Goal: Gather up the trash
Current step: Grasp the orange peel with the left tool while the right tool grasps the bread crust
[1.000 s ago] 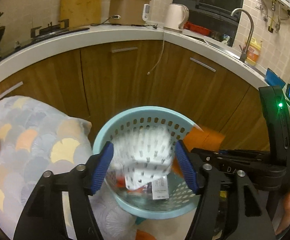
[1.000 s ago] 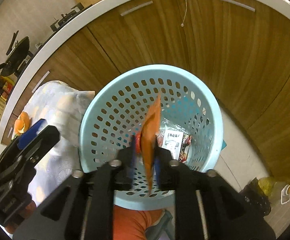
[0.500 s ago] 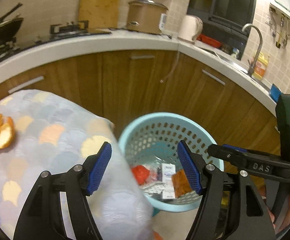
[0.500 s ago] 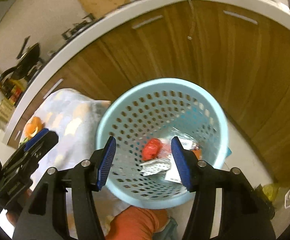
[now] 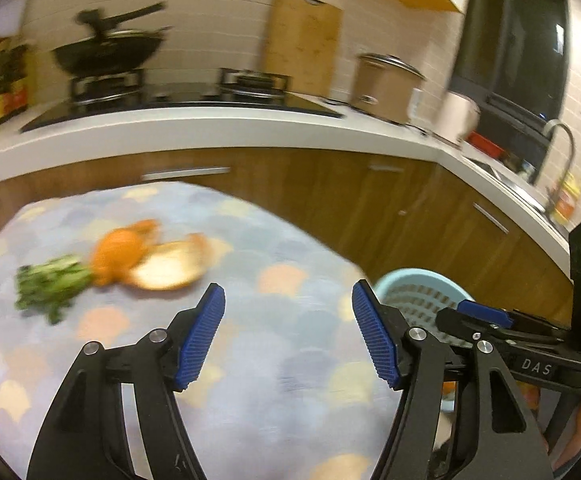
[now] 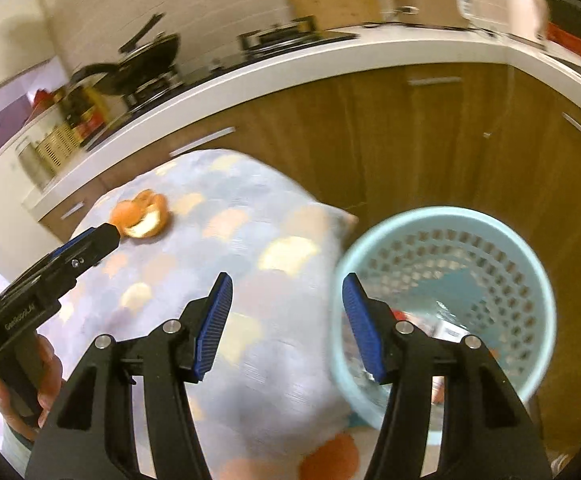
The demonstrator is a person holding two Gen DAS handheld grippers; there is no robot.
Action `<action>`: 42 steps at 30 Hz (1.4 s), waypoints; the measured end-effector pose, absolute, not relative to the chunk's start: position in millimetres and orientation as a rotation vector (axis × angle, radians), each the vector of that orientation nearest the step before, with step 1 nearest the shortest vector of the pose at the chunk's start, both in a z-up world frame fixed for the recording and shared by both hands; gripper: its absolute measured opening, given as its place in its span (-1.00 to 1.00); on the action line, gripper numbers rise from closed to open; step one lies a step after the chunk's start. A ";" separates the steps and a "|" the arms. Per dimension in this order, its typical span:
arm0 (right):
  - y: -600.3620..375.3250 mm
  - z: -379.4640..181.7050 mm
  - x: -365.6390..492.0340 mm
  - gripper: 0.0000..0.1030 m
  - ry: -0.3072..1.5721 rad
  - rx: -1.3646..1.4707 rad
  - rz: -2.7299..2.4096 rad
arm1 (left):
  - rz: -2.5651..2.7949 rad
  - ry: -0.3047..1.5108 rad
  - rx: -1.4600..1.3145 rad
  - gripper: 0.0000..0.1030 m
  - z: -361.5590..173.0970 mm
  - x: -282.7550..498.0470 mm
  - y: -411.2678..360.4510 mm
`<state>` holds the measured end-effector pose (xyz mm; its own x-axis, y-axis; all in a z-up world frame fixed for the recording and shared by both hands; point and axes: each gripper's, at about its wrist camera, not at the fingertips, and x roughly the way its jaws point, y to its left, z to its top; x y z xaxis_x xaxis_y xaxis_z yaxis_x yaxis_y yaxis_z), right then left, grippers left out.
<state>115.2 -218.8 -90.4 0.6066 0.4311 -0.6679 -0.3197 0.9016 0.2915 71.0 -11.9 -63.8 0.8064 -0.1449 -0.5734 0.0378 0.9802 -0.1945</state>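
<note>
Both tongs, left (image 5: pixel 288 334) and right (image 6: pixel 286 322), gape empty; we risk tearing the curled peel (image 5: pixel 146 258) or scattering the greens (image 5: pixel 52 286).

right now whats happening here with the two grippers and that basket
A person is clearing trash off a cloth-covered table into a light blue perforated basket, which already holds some wrappers. Both the left gripper and the right gripper are empty with jaws open, over the table edge. Orange peel and a green vegetable scrap lie uncollected on the cloth.
</note>
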 end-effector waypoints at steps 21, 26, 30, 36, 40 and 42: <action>-58.1 -94.4 159.5 -0.43 0.756 0.025 0.575 | 0.021 0.683 -0.198 0.23 -86.1 98.2 145.3; -49.5 -103.5 179.1 -0.43 0.779 0.036 0.576 | -0.007 0.718 -0.146 0.17 -94.8 134.5 135.6; -34.0 -111.8 199.2 -0.43 0.816 0.012 0.582 | 0.002 0.705 -0.171 0.09 -96.9 137.3 144.8; -15.2 -126.0 215.0 -0.62 0.848 0.004 0.580 | -0.036 0.737 -0.154 0.01 -100.2 148.4 139.2; -25.1 -120.8 202.7 -0.94 0.813 -0.016 0.569 | -0.053 0.746 -0.159 -0.03 -103.9 151.3 137.0; -35.2 -117.5 195.7 -0.94 0.801 -0.017 0.541 | -0.077 0.759 -0.163 -0.14 -106.2 154.4 136.4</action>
<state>195.7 -35.2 -117.5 0.5684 0.4543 -0.6860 -0.4669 0.8646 0.1857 154.4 136.4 -106.2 0.7232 -0.1278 -0.6787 0.0106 0.9847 -0.1742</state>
